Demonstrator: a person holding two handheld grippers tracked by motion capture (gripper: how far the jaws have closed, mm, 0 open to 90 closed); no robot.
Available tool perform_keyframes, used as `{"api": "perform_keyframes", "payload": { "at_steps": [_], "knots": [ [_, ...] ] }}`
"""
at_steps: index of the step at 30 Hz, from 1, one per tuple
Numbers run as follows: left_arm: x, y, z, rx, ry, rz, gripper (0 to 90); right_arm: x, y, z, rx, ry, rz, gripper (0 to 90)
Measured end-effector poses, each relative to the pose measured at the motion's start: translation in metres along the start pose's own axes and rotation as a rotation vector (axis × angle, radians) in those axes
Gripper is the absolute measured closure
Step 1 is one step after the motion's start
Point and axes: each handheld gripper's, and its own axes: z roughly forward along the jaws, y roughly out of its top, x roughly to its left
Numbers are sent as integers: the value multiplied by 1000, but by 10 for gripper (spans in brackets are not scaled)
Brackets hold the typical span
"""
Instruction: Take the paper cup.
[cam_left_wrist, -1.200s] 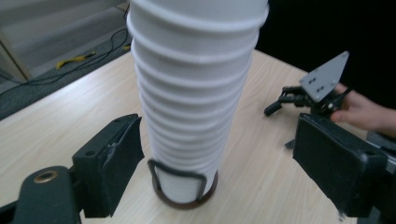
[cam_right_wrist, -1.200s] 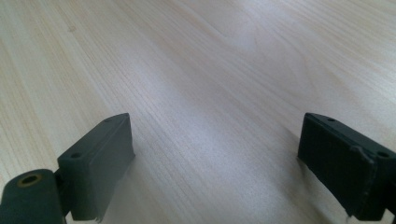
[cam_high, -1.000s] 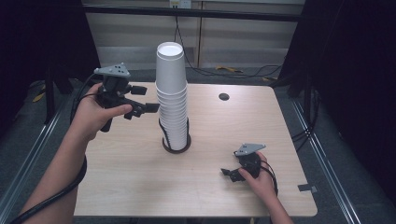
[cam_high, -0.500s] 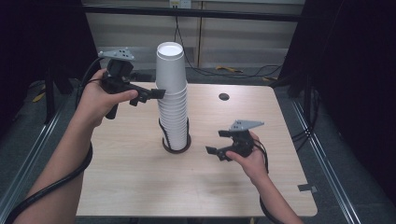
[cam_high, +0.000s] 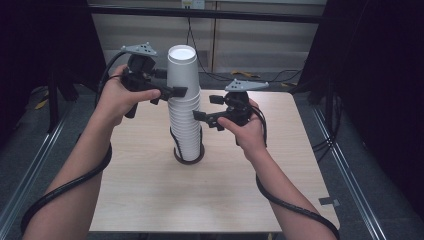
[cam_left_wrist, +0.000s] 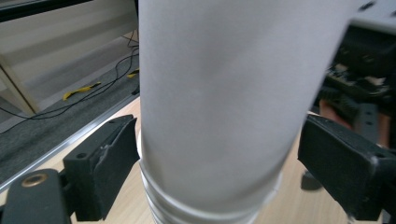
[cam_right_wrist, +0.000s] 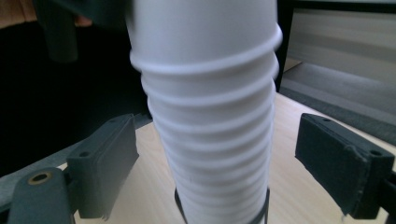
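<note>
A tall stack of white paper cups (cam_high: 184, 115) stands upside down in a black ring holder (cam_high: 189, 159) mid-table. My left gripper (cam_high: 177, 86) reaches in from the left around the top cup (cam_left_wrist: 219, 93). Its jaws have just been opening; the pads (cam_left_wrist: 109, 163) stand beside the cup's lower wall without pressing it. From the right, my right gripper (cam_high: 205, 107) straddles the stack's middle (cam_right_wrist: 215, 154). It is open, with clear gaps on both sides, after narrowing slightly.
The wooden table (cam_high: 150, 195) has bare room in front of and around the stack. A grey tape scrap (cam_high: 328, 202) lies near its right edge. Cables trail along both forearms. Dark curtains and a low shelf stand behind.
My right gripper rose from the table's front right and moved left up to the stack's middle. The left gripper moved in to the top cup and its jaws now flank it.
</note>
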Motion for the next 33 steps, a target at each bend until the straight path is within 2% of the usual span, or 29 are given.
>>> {"api": "perform_keyframes", "payload": {
  "at_steps": [3,7,9,10,16,22,28,33],
  "knots": [
    [1,1,4,-16,-5,-2,110,6,11,9,9,-23,-26,125],
    [1,0,8,-12,2,6,94,8,17,20,22,-45,-35,138],
    [1,-1,11,-33,-9,7,100,9,16,23,16,-36,-23,153],
    [1,-1,12,-31,-2,13,104,9,16,25,18,-48,-30,152],
    [0,-2,18,-51,7,14,101,9,15,27,9,-44,-17,144],
    [-3,2,19,-47,30,20,115,9,14,27,3,-47,-9,147],
    [-4,8,14,-94,38,-8,131,10,12,27,14,-51,-26,155],
    [-4,13,10,-107,33,-30,131,11,11,27,18,-52,-31,160]
  ]
}}
